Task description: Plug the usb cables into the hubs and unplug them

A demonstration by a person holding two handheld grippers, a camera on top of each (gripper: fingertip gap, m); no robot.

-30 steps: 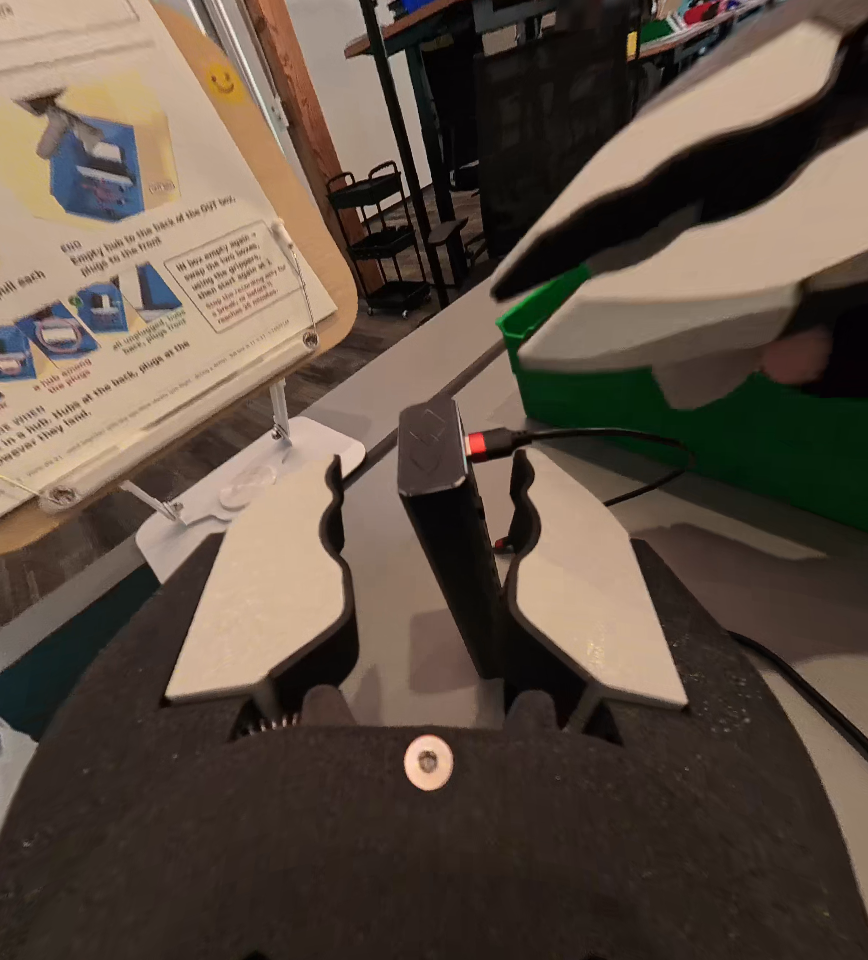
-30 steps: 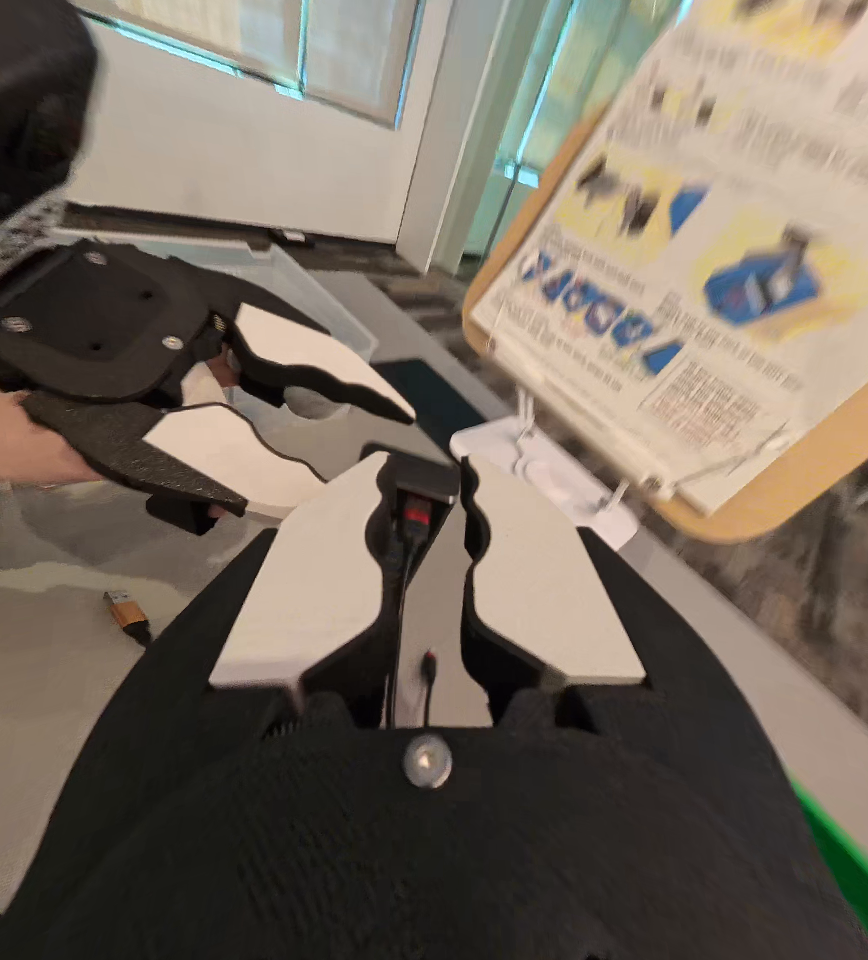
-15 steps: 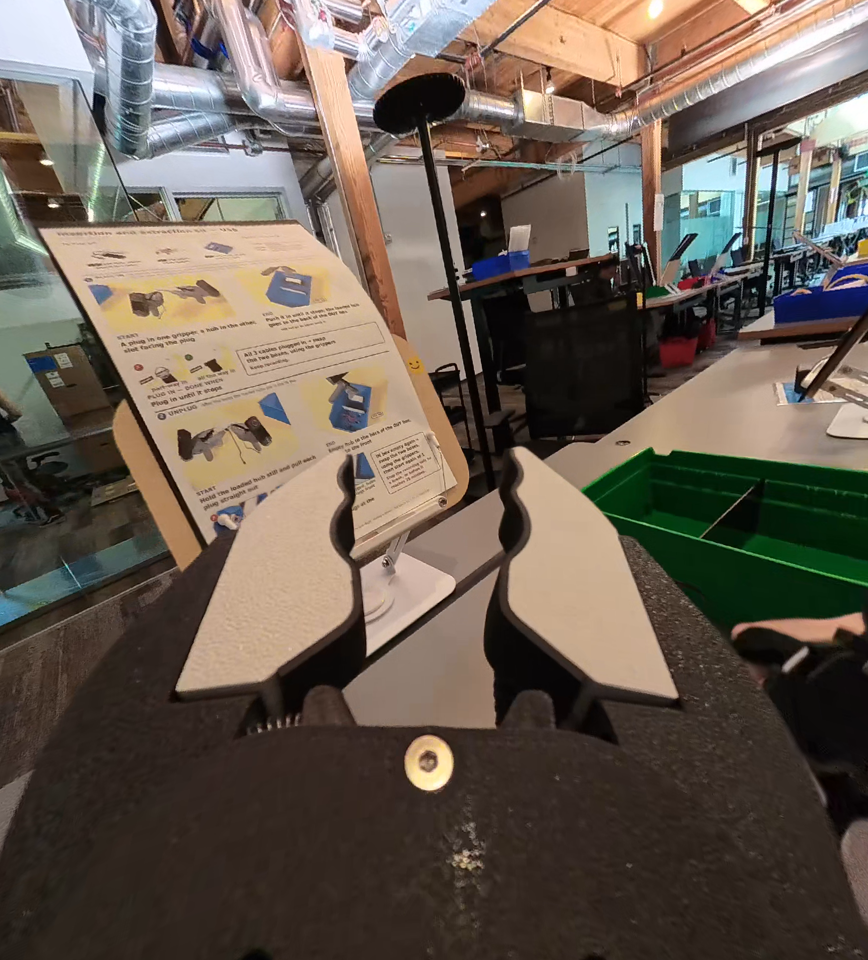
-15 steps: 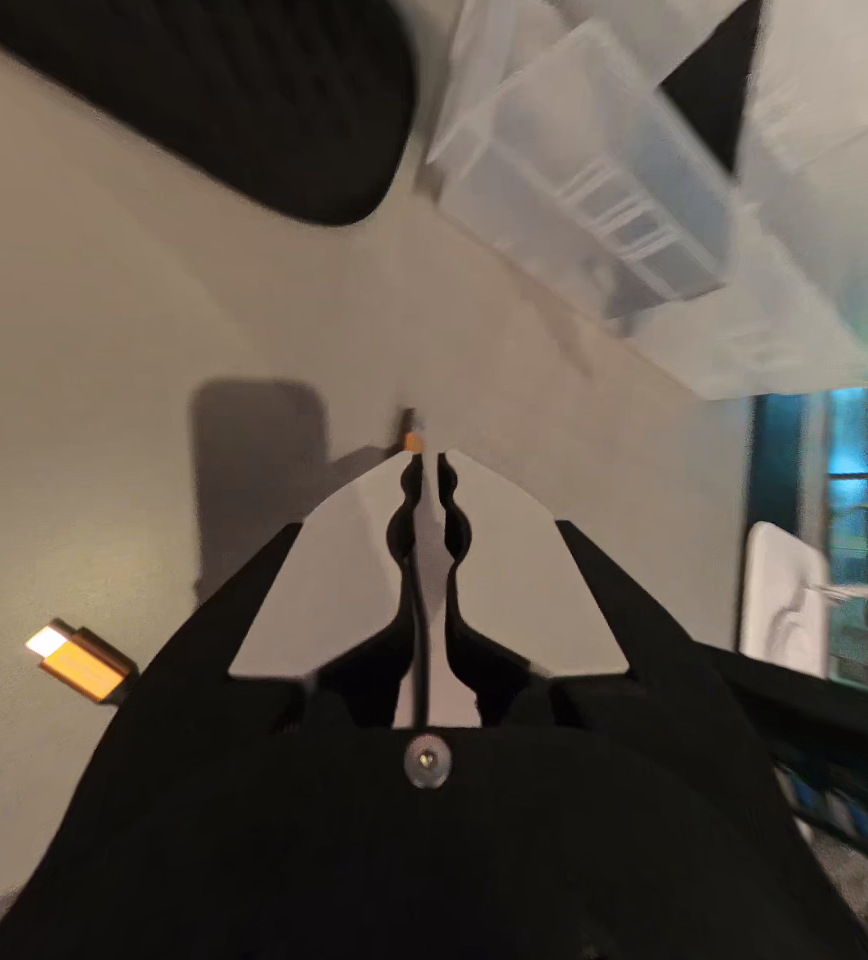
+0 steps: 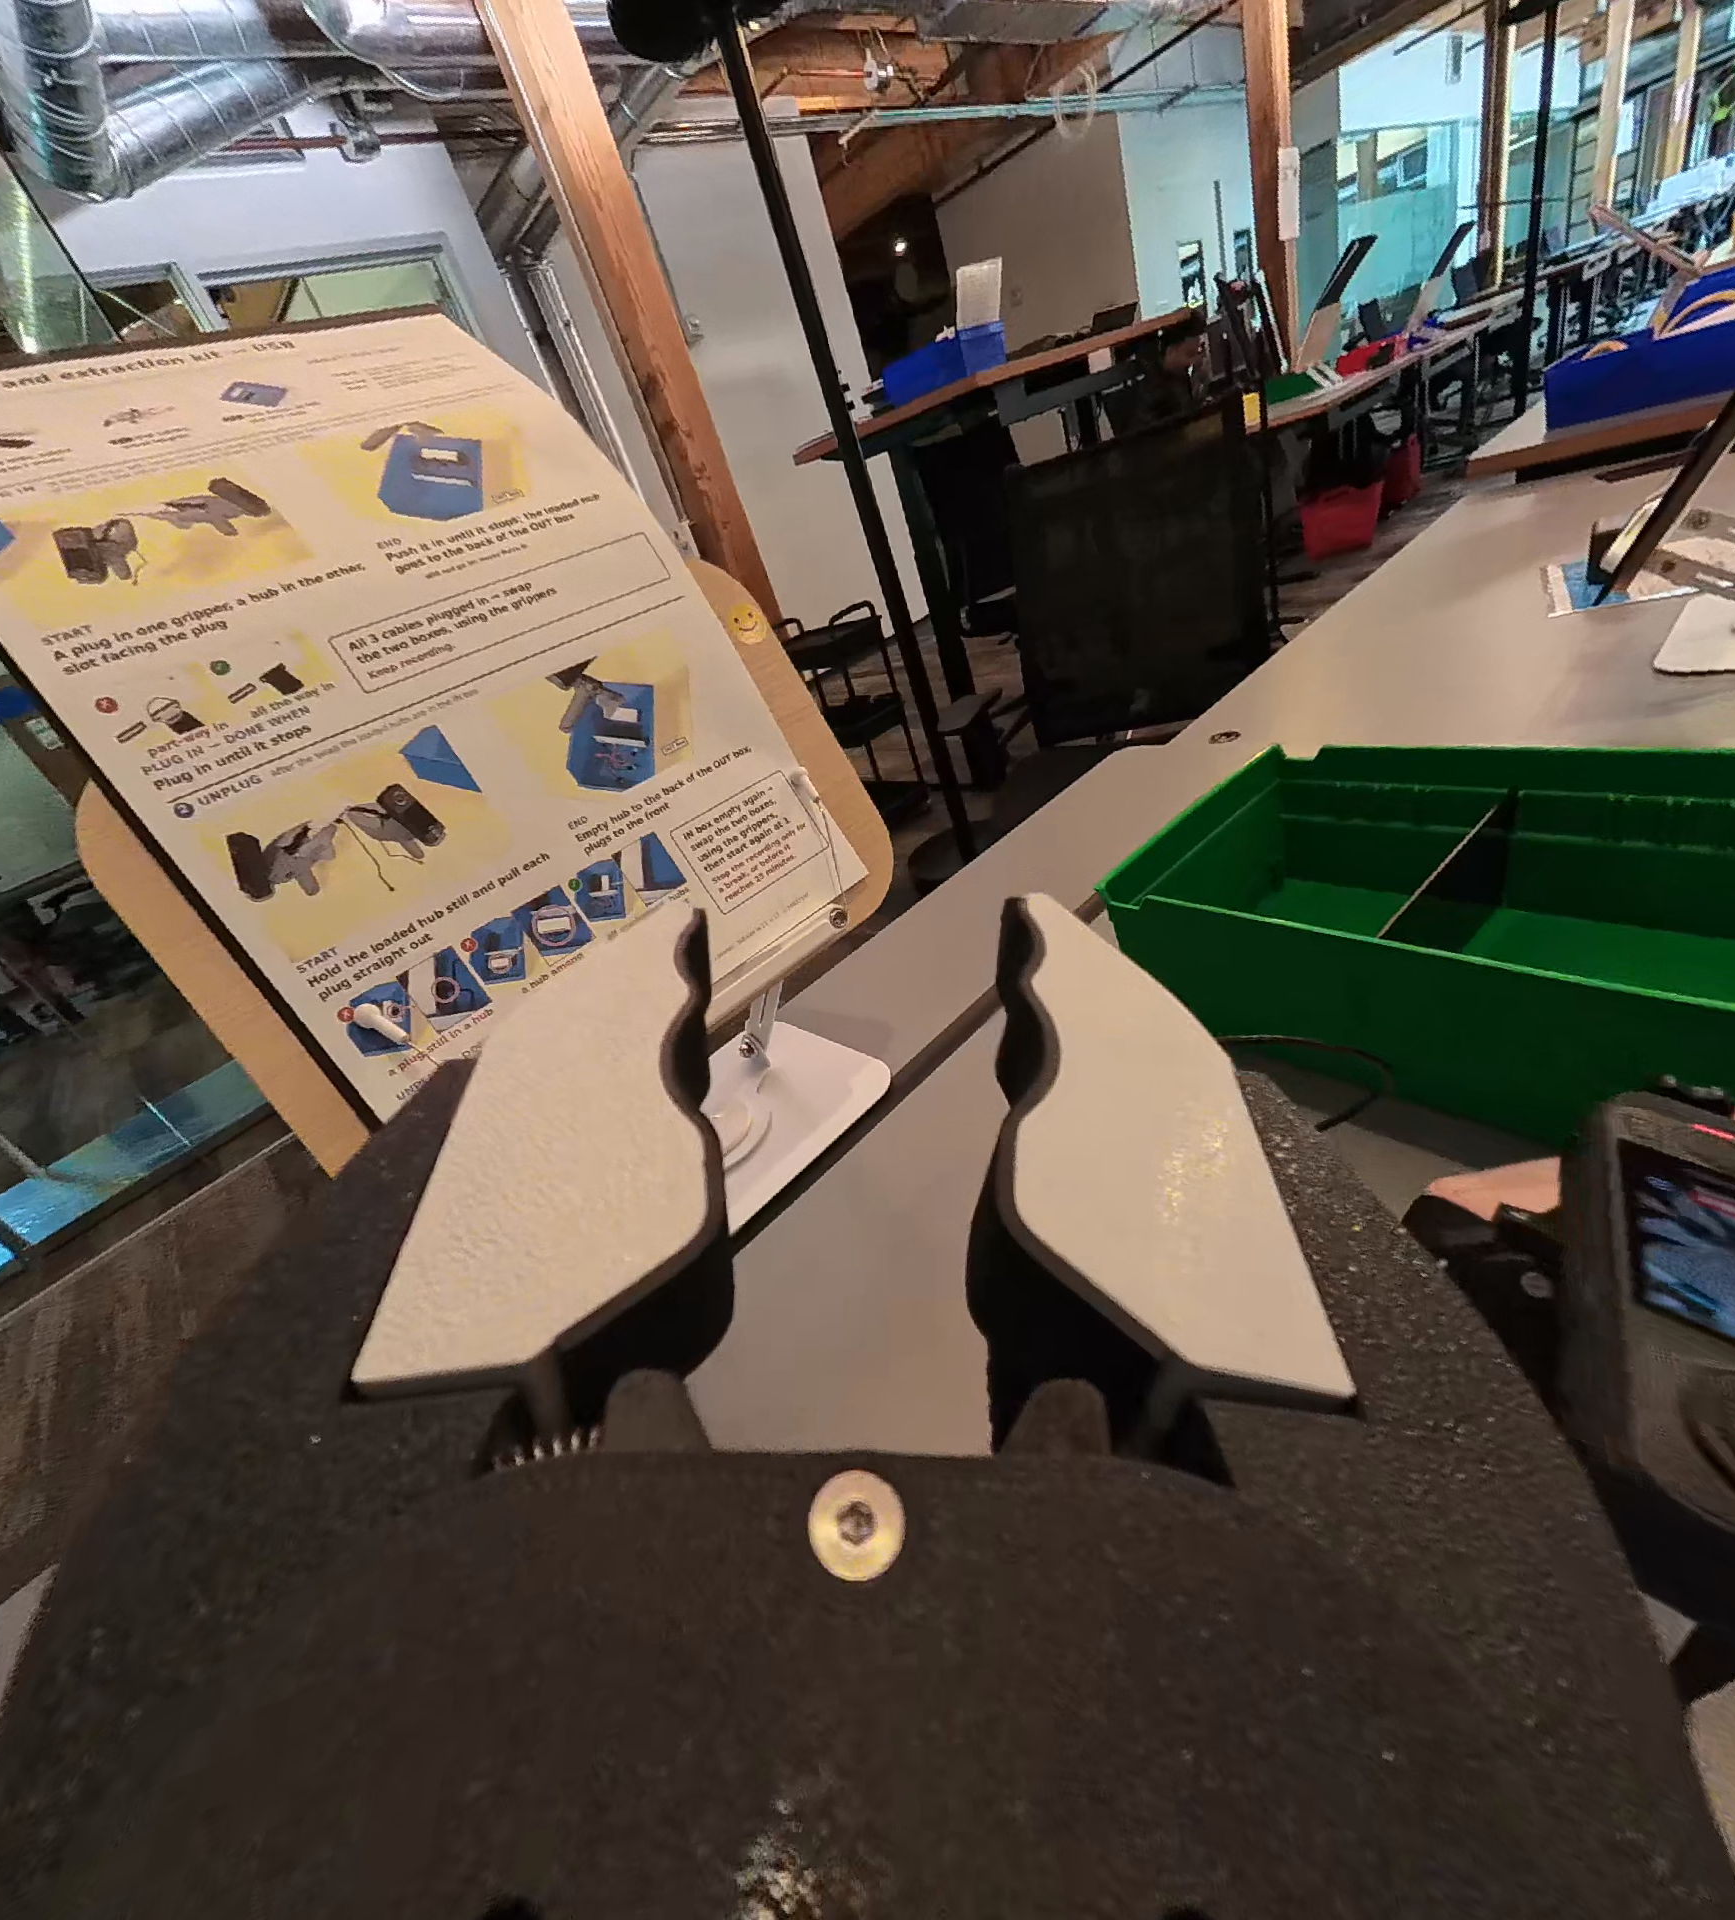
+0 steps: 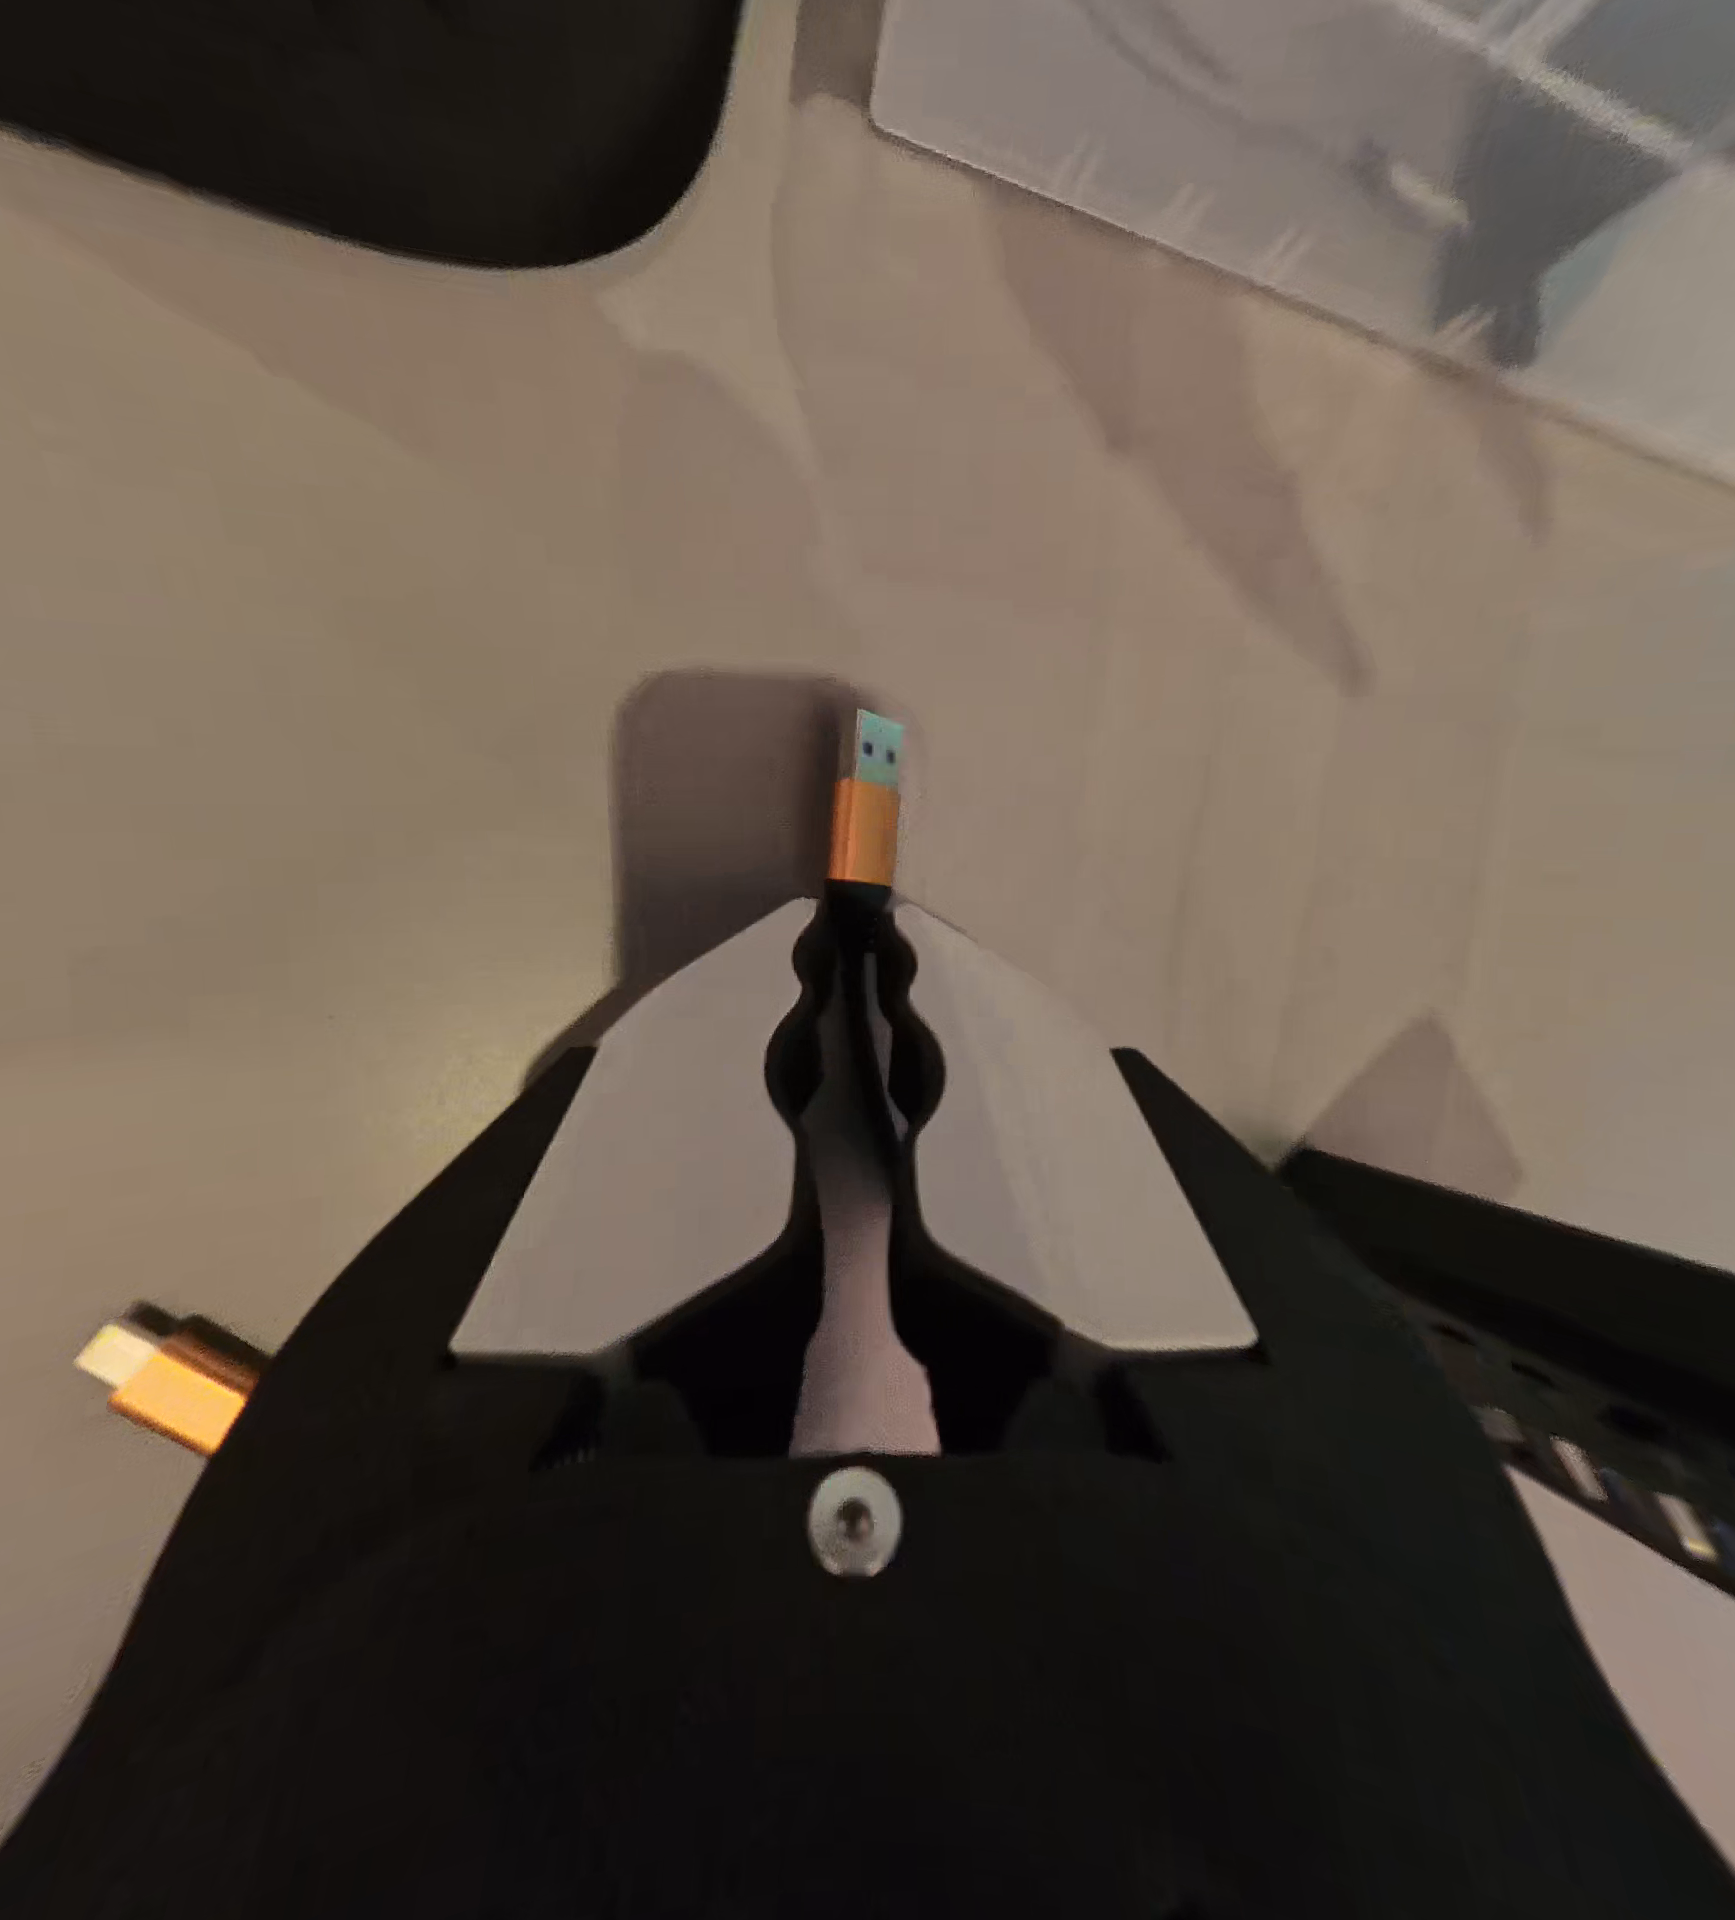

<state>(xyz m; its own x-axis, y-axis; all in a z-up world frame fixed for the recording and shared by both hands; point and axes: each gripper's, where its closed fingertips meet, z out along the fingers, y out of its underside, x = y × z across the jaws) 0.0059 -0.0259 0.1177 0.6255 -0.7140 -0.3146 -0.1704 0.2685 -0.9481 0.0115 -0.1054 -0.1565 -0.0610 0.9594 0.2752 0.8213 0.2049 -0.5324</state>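
**Orange plug pinched above the table, left jaws spread and empty**

Between the tips of our right gripper [image 6: 858, 904] sits the black cable just behind an orange USB plug [image 6: 863, 821], whose metal end pokes out past the jaws, which are pressed together on the cable. Only the right wrist view shows this. That same view gives us a second orange plug [image 6: 172, 1387] lying on the grey table [image 6: 271, 675] to the lower left, partly hidden by the gripper body, and a black USB hub [image 6: 1569, 1340] running off toward the right edge, its ports visible. A clear plastic bin [image 6: 1414, 208], blurred, lies at the upper right.

From the left wrist view we see none of those. Our left gripper [image 5: 852, 935] has its jaws spread wide with nothing between them. Beyond it stands an instruction sheet [image 5: 343, 665] on a wooden board with a white stand [image 5: 801, 1091]. To the right sits a green divided bin [image 5: 1465, 997], and a thin black cable [image 5: 1330, 1060] lies in front of it.
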